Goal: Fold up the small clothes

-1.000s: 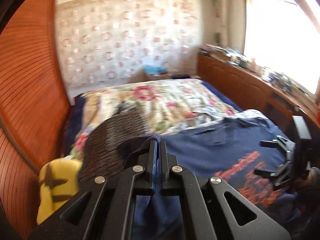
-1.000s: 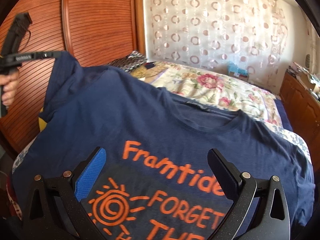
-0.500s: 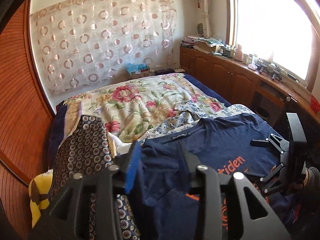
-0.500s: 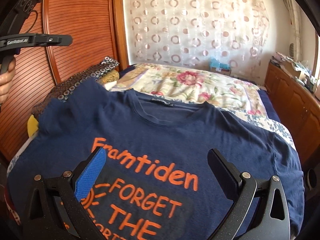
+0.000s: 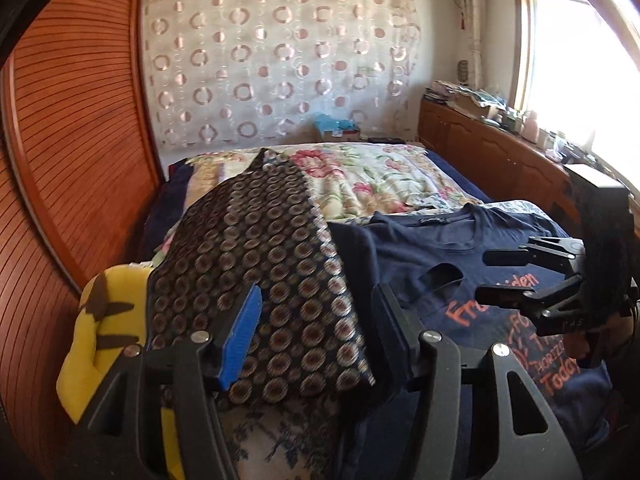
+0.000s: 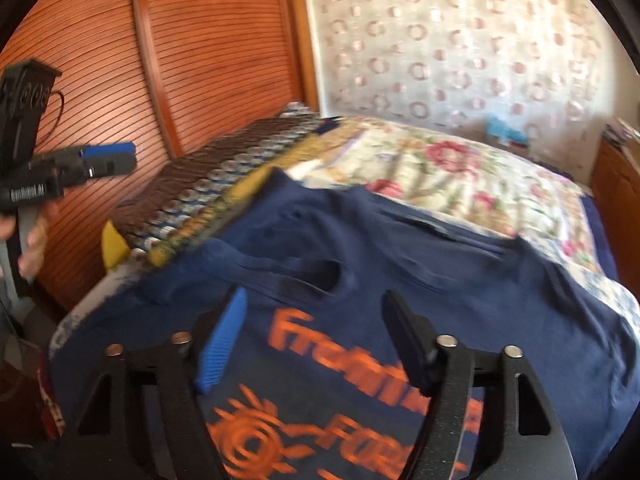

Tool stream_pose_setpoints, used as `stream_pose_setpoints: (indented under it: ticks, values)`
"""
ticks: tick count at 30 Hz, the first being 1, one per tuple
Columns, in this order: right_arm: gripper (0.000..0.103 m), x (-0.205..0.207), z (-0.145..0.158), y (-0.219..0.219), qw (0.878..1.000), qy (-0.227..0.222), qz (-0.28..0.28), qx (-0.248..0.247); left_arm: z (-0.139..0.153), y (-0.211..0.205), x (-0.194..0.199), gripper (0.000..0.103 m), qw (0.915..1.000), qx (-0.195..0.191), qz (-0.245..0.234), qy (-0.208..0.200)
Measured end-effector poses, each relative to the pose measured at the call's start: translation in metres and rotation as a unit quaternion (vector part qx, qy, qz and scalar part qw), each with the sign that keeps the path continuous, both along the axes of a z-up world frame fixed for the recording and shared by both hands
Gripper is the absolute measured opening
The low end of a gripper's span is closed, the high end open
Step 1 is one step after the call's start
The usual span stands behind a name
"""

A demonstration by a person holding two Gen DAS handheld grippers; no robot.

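So my left claw (image 5: 316,320) is spread wide with nothing in it, hovering over a dark circle-patterned cushion (image 5: 256,264) that sits right at the left edge of the navy t-shirt (image 5: 420,252), with a yellow plush thing (image 5: 100,336) tucked beside it against the wooden slatted wardrobe (image 5: 68,152). My right claw (image 6: 312,332) is wide and empty too, above the shirt's orange print. The shirt lies front-up on the bed, rumpled near the collar, with the floral bedspread (image 6: 452,176) beyond it.
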State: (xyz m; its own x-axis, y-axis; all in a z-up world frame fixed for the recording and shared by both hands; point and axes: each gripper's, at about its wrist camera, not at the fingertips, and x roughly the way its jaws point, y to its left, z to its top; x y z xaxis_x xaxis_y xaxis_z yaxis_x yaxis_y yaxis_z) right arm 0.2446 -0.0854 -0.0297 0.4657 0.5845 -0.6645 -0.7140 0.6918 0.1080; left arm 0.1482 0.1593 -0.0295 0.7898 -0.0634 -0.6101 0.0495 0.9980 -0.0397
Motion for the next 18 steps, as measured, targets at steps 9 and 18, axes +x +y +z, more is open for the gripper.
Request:
stream_pose_setpoints:
  ticks: [9,18]
  values:
    - [0.04,0.009,-0.028,0.095,0.996,0.06,0.062,-0.013,-0.025,0.01,-0.035,0.056,0.9994,0.007,0.031,-0.015]
    - [0.002,-0.02,-0.023,0.063,0.997,0.065,0.05,0.008,-0.031,0.011,-0.044,0.056,0.9992,0.005,0.036,-0.015]
